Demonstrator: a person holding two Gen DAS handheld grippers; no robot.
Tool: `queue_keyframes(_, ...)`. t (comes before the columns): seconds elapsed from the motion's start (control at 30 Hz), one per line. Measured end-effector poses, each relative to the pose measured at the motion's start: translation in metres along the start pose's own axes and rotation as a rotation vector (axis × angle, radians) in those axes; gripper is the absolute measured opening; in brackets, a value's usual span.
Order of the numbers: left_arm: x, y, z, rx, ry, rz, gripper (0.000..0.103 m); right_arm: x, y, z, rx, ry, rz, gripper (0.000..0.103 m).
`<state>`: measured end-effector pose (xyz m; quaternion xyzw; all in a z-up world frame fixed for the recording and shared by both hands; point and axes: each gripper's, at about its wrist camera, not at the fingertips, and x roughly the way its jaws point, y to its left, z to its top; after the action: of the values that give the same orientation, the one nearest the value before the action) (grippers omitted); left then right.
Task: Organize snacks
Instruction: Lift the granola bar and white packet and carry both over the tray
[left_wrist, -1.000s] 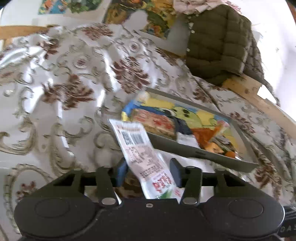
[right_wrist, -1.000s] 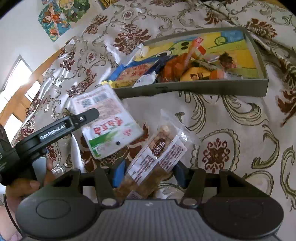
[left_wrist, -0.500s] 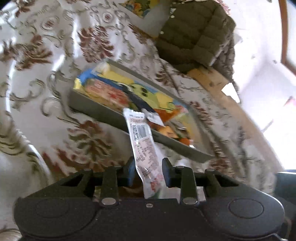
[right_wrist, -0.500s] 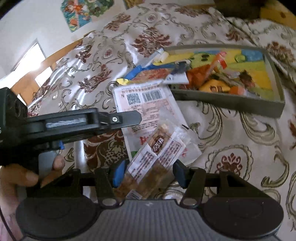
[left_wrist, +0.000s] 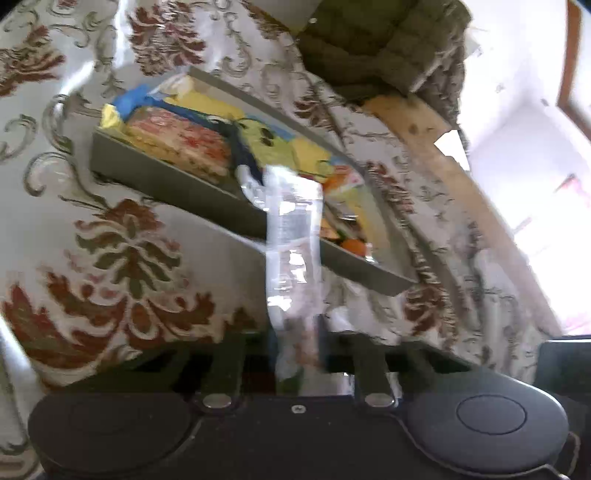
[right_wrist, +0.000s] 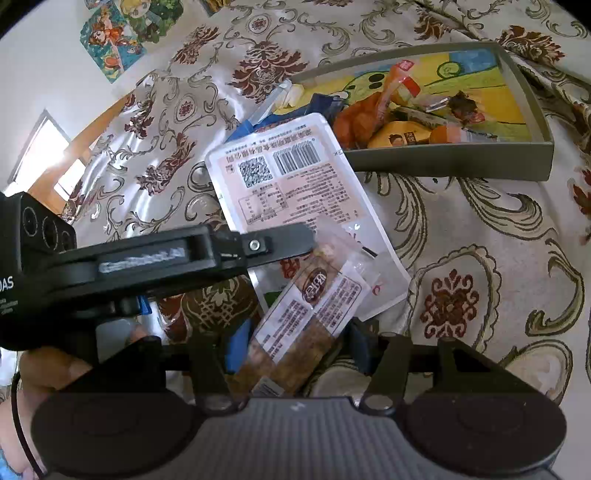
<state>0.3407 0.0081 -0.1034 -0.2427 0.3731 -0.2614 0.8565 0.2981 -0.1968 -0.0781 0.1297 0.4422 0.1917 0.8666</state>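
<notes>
Our left gripper (left_wrist: 297, 347) had just closed its jaws on the flat pouch (right_wrist: 295, 192), which stood edge-on toward the tray (left_wrist: 177, 177). Our right gripper (right_wrist: 291, 343) clamped a brown bar (right_wrist: 295, 332) lengthwise between its jaws, above the patterned cloth (right_wrist: 461, 240).

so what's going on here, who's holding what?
A person is sorting snack packets into a grey tray on a patterned cloth. The left hand-held gripper has just closed its jaws on a flat pink-and-white packet, held edge-on in front of the tray. The right hand-held gripper holds a clear-wrapped brown snack bar between its fingers. The tray already holds several packets; neither held item is in it yet.
</notes>
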Motion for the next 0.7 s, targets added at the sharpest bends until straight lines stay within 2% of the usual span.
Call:
queue_keyframes(0.1,-0.005,0.003,0.003,-0.027,-0.011,-0.007,0.01,-0.002,0.001,0.001,0.015,0.0,0.001,0.055)
queue_keyframes(0.2,-0.009,-0.004,0.006,-0.002,-0.025,0.001,0.009,-0.006,-0.004,0.002,0.086,0.004,0.018,0.052)
queue_keyframes(0.4,-0.031,-0.01,0.017,-0.032,-0.126,-0.01,0.008,-0.019,-0.028,0.008,0.22,-0.032,0.065,0.051)
queue_keyframes(0.53,-0.04,-0.011,0.025,-0.044,-0.189,-0.011,0.008,-0.034,-0.035,0.016,0.222,-0.128,0.072,0.05)
queue_keyframes(0.7,-0.037,-0.014,0.053,-0.036,-0.265,-0.011,0.008,-0.048,-0.047,0.045,0.225,-0.313,0.066,0.05)
